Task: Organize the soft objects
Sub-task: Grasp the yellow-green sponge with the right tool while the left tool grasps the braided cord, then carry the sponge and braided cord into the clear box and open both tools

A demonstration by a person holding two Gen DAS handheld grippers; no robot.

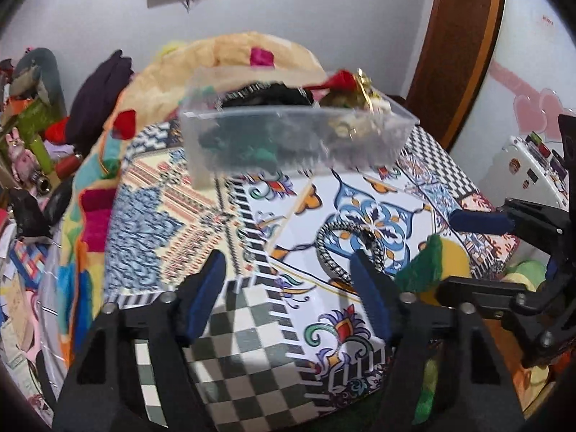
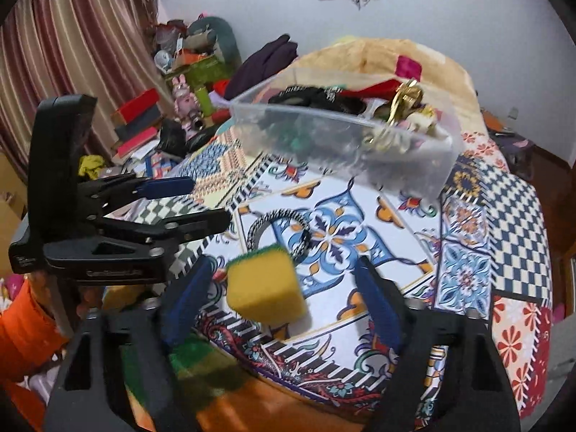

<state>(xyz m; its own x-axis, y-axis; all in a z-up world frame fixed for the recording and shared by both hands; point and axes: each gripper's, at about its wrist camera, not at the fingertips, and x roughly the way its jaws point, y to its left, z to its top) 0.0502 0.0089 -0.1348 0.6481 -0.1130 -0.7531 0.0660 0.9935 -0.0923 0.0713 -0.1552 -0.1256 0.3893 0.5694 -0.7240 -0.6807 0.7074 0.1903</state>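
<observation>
A yellow sponge with a green scrub side [image 2: 264,284] is blurred between the open fingers of my right gripper [image 2: 284,280], touching neither, just above the patterned bedspread [image 2: 468,223]. In the left wrist view the sponge [image 1: 437,262] shows at the right, by the right gripper [image 1: 464,252]. My left gripper [image 1: 288,277] is open and empty over the bedspread [image 1: 162,216]. A black-and-white braided ring [image 1: 345,248] lies ahead of it; it also shows in the right wrist view [image 2: 277,230]. A clear plastic bin [image 1: 295,133] with dark items and gold trinkets stands beyond [image 2: 345,136].
A large tan plush [image 1: 230,57] lies behind the bin. Clutter of books, bottles and a pink bunny toy [image 2: 183,100] fills the left side. A curtain [image 2: 72,54] hangs at left. A wooden door frame [image 1: 464,46] and a white fridge [image 1: 532,169] stand at right.
</observation>
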